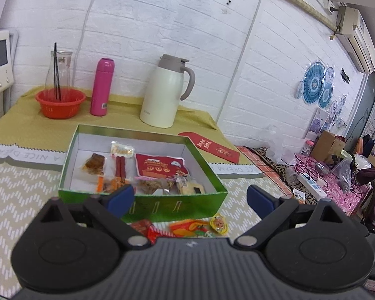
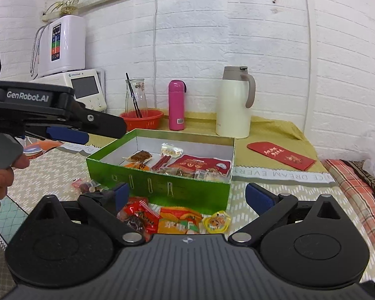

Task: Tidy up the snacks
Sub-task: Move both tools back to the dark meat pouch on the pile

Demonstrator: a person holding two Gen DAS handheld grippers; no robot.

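Right now both your grippers, left (image 1: 190, 197) and right (image 2: 187, 197), gape empty before the green cardboard box (image 2: 162, 187) of wrapped snacks (image 2: 177, 218).

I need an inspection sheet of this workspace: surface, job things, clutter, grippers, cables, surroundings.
Surface: patterned cloth over the table.
Job things: green box open, several snacks inside; loose snack packets lie in front of it.
Clutter: white jug, pink flask, red basket, red envelope.
Grippers: left gripper open, empty; right gripper open, empty.
Cables: power strip with cords on the side table.
Surroundings: white brick wall.
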